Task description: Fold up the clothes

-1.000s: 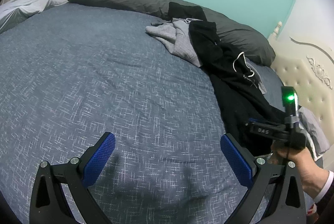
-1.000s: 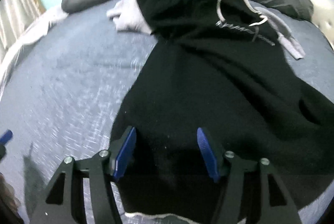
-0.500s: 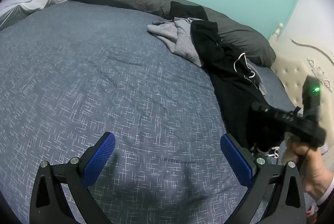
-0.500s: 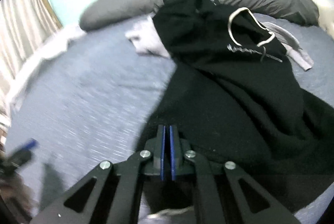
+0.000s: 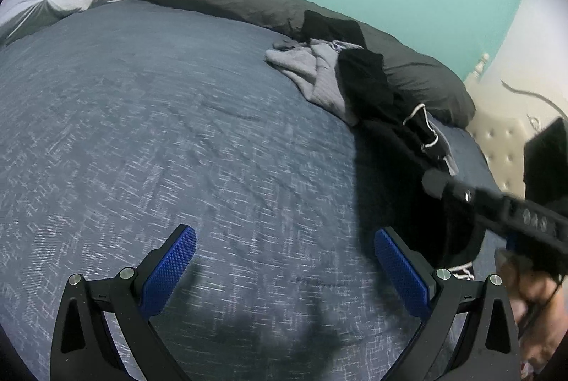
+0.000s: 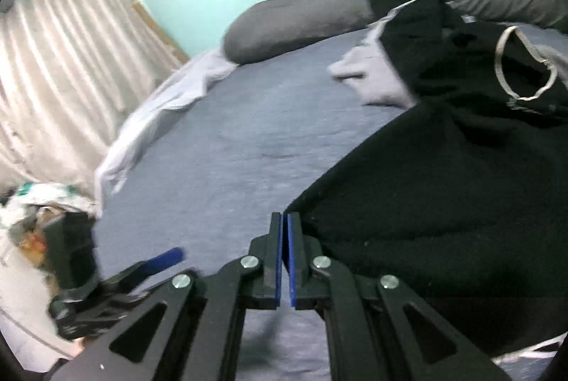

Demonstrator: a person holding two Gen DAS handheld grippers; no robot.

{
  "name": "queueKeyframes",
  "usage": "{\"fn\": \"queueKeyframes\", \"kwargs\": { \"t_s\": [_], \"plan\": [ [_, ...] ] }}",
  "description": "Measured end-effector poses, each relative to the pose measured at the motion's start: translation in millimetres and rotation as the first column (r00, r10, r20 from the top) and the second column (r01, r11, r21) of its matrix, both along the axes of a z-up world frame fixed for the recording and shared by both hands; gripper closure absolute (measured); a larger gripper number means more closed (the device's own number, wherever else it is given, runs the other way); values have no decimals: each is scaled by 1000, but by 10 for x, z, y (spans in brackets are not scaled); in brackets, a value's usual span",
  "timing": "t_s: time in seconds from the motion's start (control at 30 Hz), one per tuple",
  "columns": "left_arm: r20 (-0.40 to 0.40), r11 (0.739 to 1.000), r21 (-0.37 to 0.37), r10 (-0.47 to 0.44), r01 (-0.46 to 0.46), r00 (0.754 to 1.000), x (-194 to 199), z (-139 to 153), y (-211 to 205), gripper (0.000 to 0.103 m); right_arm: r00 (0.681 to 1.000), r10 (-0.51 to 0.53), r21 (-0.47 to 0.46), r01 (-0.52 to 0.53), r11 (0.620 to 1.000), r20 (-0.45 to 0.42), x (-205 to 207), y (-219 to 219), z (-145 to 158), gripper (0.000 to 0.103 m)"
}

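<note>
Your right gripper [image 6: 284,260] has its jaws pressed together on the edge of the black garment [image 6: 443,203], and the cloth rises taut from the bed [image 6: 230,150] to the blue pads. The rest of the garment trails back toward the long grey pillow [image 6: 301,15], with its white drawstring [image 6: 511,61] looped on top and a grey garment [image 5: 312,76] bunched beside it. Your left gripper [image 5: 284,271] hovers over bare blue bedding with its jaws spread wide, holding nothing, just beside the black cloth.
</note>
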State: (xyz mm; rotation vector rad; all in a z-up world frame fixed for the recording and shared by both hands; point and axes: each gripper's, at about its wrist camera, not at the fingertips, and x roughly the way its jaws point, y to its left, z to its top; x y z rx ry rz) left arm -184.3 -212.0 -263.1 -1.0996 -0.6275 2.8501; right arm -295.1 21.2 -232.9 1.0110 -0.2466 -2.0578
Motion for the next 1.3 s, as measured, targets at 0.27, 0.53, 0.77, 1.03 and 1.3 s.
{"fn": "queueKeyframes", "kwargs": {
  "t_s": [0.27, 0.53, 0.77, 1.03, 1.3],
  "plan": [
    [2, 1000, 10, -21, 21, 1000, -38, 1, 61, 0, 999, 15, 120, -20, 993, 44, 47, 3, -259, 97],
    [-14, 993, -11, -118, 117, 993, -135, 49, 481, 0, 980, -197, 92, 199, 976, -31, 295, 1065, -65, 72],
    [5, 979, -42, -201, 201, 980, -188, 1, 884, 0, 926, -377, 83, 374, 924, 24, 460, 1873, -270, 67],
    [43, 965, -89, -242, 245, 969, -256, -117, 1193, 0, 875, -471, -25, 476, 879, 111, 638, 2376, -543, 63],
    [74, 964, -101, -240, 247, 968, -373, -211, 1323, 0, 866, -465, -66, 482, 873, 183, 515, 2406, -664, 63]
  ]
}}
